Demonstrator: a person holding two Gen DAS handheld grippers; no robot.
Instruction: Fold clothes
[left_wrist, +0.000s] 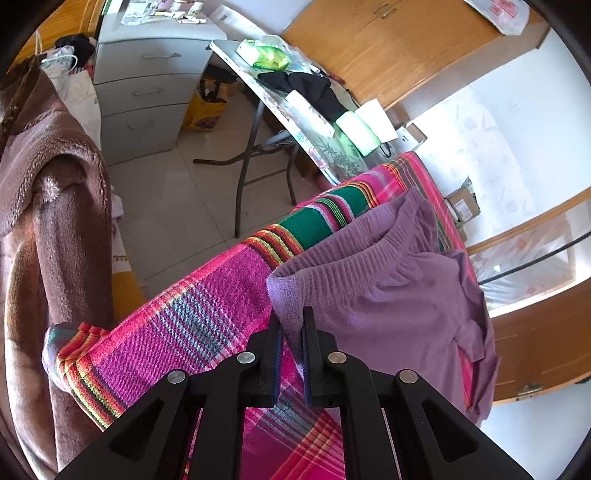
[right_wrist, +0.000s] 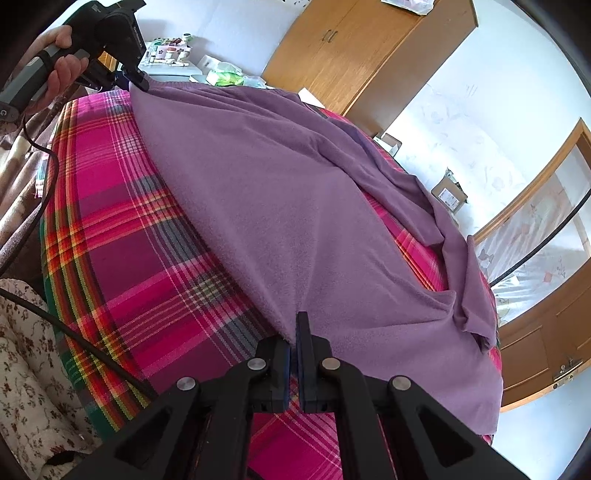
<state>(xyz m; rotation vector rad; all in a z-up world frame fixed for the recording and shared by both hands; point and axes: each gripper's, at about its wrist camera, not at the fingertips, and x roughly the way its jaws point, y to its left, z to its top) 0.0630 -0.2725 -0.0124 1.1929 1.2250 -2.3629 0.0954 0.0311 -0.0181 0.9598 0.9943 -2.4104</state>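
The fingers (left_wrist: 307, 332) of the left gripper (left_wrist: 291, 332) were clamped on a corner of the purple sweater (left_wrist: 388, 295), with a fold of the fleecy fabric pinched between the two black pads near the ribbed hem. The right gripper (right_wrist: 295, 332) was likewise closed on the garment, its jaws brought almost together over an edge of the purple cloth at the near side of the bed. In the right wrist view the left gripper was seen at the far corner of the sweater, gripped by a person's hand (right_wrist: 61, 66), with a black cable (right_wrist: 48, 184) trailing down from it over the bed edge.

The sweater was spread across a pink plaid blanket (right_wrist: 122, 221) striped with green, yellow and red, which covered the bed. The body of the garment was stretched fairly flat between the two held points, while one sleeve (right_wrist: 399, 177) was laid in a long crease toward the far right side and bunched into folds near the blanket's edge.

A brown fleece garment (left_wrist: 48, 221) was hung at the left of the left wrist view. Beyond the bed, a folding table (left_wrist: 266, 85) was seen carrying packets of tissues (left_wrist: 262, 55) and a dark cloth (left_wrist: 314, 86), with a grey drawer cabinet (left_wrist: 147, 92) behind it on the tiled floor. A wooden wardrobe (right_wrist: 369, 48) was stood against the white wall, and a cardboard box (right_wrist: 448, 192) was placed on the floor near it. A floral quilt (right_wrist: 26, 350) was visible at the lower left of the right wrist view.
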